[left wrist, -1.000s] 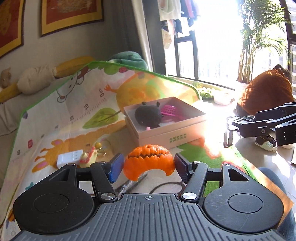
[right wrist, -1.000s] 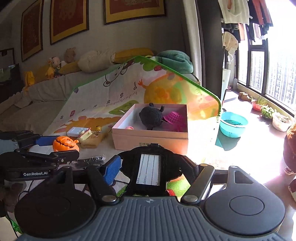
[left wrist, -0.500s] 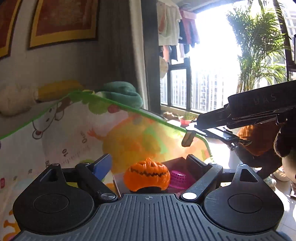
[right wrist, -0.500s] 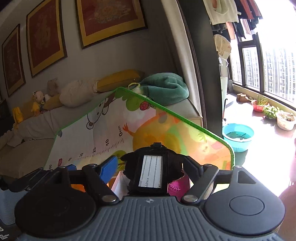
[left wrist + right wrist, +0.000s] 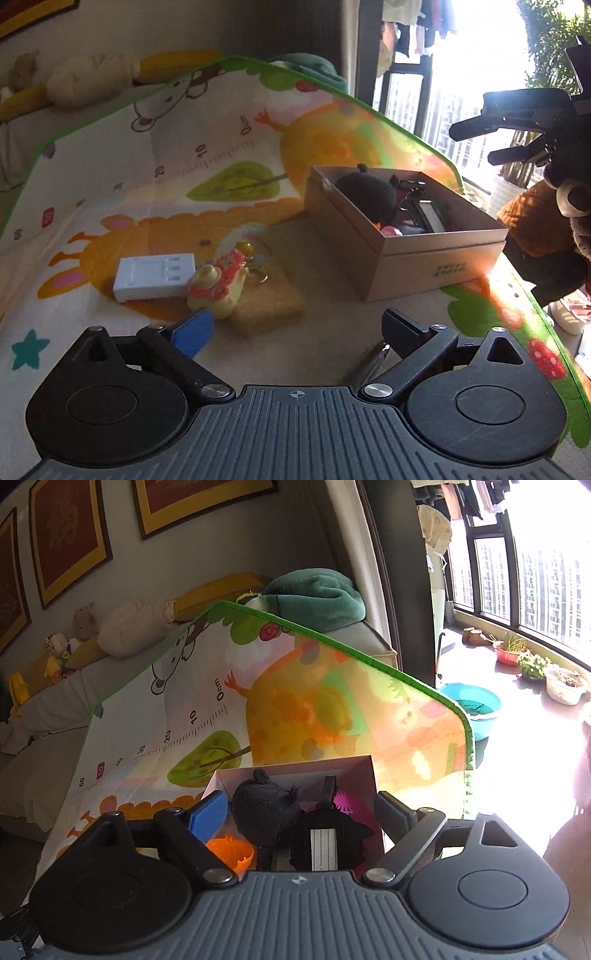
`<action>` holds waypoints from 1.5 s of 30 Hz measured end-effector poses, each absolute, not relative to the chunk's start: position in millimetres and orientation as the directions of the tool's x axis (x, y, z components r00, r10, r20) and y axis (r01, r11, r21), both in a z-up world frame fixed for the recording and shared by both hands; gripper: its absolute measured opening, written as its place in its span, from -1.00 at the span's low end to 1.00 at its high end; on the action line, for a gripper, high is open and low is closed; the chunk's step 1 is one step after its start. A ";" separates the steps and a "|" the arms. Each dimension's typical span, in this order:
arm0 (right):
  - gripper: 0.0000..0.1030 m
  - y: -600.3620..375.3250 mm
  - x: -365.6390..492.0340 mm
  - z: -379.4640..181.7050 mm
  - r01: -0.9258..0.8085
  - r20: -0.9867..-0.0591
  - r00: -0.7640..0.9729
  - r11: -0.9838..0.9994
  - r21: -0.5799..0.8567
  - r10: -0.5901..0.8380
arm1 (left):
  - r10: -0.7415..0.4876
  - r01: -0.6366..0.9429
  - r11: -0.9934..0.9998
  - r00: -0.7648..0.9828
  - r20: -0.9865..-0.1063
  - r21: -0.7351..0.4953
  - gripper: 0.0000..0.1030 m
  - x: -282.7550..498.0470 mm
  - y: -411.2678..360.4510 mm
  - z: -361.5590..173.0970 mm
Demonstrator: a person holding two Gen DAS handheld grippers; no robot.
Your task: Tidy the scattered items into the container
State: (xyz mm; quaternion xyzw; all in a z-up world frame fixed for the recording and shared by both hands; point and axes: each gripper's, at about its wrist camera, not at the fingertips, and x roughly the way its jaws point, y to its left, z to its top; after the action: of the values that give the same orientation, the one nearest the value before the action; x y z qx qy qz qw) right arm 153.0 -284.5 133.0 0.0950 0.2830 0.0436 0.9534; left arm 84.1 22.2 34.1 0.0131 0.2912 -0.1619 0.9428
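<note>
Both grippers, left [image 5: 297,326] and right [image 5: 301,810], have fingers apart; black tag [image 5: 323,843] lies lengthwise in box [image 5: 424,254].

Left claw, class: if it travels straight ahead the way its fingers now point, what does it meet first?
Probably the tan biscuit-shaped toy on the play mat, just ahead and slightly left of centre between the open left claw fingers. Depth is unclear; going higher, it might pass over the toy and reach the cardboard box.
</note>
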 end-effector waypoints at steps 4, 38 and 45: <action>0.70 -247.8 141.6 121.5 -0.093 -0.557 0.814 0.983 0.159 0.167 | -0.246 0.233 0.968 0.788 -0.564 -0.097 0.98 60.0 49.3 22.8; -0.22 -40.3 144.2 62.6 -0.495 -0.714 0.645 0.861 -0.117 0.274 | -0.223 0.064 0.953 0.813 -0.538 -0.297 1.00 44.4 101.6 11.1; -0.98 -103.1 97.7 99.0 -0.474 -0.681 0.657 0.879 -0.039 0.324 | -0.209 0.062 0.960 0.810 -0.549 -0.274 1.00 45.1 97.8 11.3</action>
State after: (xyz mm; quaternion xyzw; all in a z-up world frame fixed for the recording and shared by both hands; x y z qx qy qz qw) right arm 97.7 -103.1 99.0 -0.1074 0.3503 0.2208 0.9039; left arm 45.1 97.8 11.3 -0.1224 0.3001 -0.0718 0.9433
